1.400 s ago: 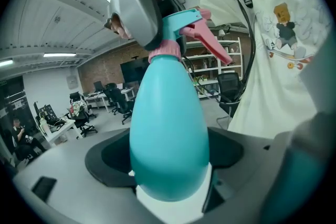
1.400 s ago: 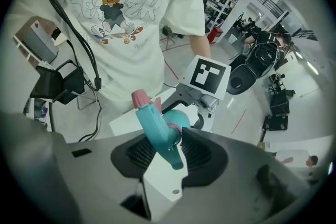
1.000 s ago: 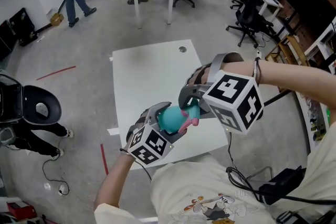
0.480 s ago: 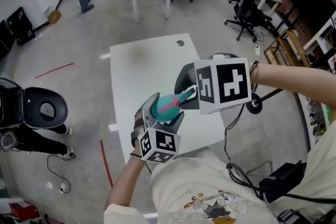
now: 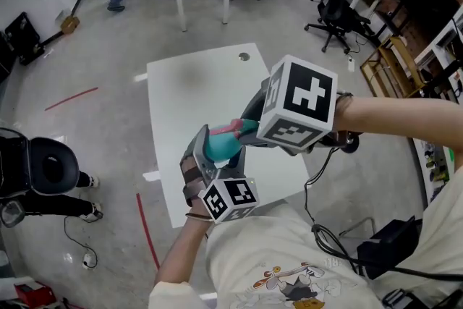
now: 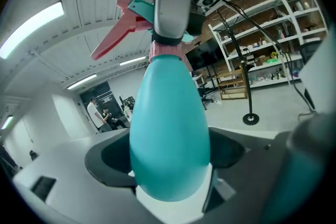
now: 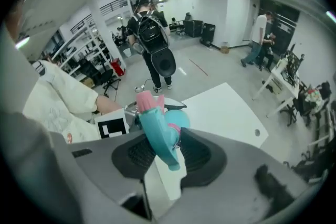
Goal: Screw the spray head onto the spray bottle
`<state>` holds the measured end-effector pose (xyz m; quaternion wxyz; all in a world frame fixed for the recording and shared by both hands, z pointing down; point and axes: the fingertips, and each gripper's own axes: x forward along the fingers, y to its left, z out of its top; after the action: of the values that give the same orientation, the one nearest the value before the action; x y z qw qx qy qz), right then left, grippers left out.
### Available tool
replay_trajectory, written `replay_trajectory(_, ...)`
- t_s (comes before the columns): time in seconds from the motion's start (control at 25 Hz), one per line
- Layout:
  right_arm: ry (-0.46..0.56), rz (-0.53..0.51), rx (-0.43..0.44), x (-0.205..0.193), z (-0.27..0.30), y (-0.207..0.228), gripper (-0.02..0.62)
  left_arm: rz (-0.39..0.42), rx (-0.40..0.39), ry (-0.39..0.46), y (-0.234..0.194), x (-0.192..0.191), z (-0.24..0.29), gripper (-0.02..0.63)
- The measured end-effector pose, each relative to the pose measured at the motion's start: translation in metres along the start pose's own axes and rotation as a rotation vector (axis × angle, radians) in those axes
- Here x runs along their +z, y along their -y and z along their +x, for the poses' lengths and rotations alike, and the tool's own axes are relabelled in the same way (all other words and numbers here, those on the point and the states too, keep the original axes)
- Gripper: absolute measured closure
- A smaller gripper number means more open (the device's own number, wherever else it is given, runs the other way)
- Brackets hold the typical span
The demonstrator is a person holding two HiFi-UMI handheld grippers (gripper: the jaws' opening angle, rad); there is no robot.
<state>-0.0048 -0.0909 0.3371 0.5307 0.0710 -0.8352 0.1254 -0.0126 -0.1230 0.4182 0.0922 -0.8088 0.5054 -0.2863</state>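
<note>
The left gripper [image 5: 219, 153] has its fingers [image 6: 105, 161] clamped on the teal egg-shaped plastic spray bottle [image 6: 168, 134], bracing it above the white counter [image 5: 184, 94]. Past those fingers, the right gripper [image 5: 248, 129] pinches the teal-and-pink plastic spray head [image 7: 157, 131] on the neck, apparently positioned to twist it.

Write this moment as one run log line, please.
left gripper: shut on spray bottle | right gripper: shut on spray head | both above table

The tabletop [image 5: 181, 94] lies open across its far half. Above its near edge, the left hand-held gripper [image 5: 215, 155], right hand-held gripper [image 5: 247, 129] and spray bottle [image 5: 217, 145] block passage.
</note>
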Motion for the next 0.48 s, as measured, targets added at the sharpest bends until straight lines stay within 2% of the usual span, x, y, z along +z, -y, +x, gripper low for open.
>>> replay_trajectory(0.36, 0.101, 0.363, 0.031, 0.002, 0.007, 0.007, 0.468, 0.071, 0.085, -0.014, -0.012, -0.010, 0.001, 0.192)
replay_trajectory(0.48, 0.121, 0.454, 0.037, 0.001, 0.009, 0.011, 0.468, 0.081, 0.100, -0.016, -0.012, -0.012, 0.003, 0.192)
